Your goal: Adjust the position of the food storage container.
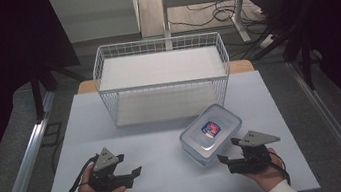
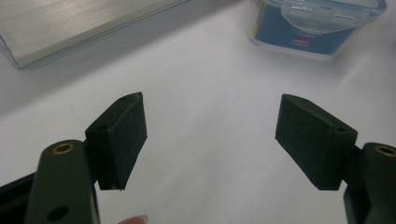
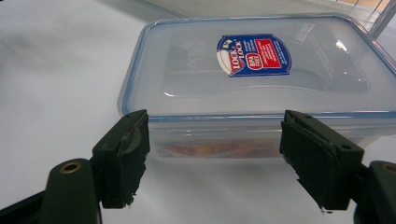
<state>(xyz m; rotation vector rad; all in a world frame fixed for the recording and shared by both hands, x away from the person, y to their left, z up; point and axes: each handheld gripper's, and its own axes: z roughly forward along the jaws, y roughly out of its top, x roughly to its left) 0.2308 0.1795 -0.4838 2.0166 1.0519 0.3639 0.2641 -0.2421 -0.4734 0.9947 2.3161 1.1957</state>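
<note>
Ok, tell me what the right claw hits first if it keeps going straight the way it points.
Most likely the near side wall of the clear Lock&Lock container. The right claw is open and aimed squarely at it, with only bare white table between; the remaining gap looks small but is hard to judge.

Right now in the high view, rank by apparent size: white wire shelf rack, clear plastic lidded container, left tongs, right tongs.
1. White wire shelf rack, largest though farthest.
2. Clear plastic lidded container.
3. Black left tongs and black right tongs: alike, not ranked; nearest the camera, so they look bigger.
</note>
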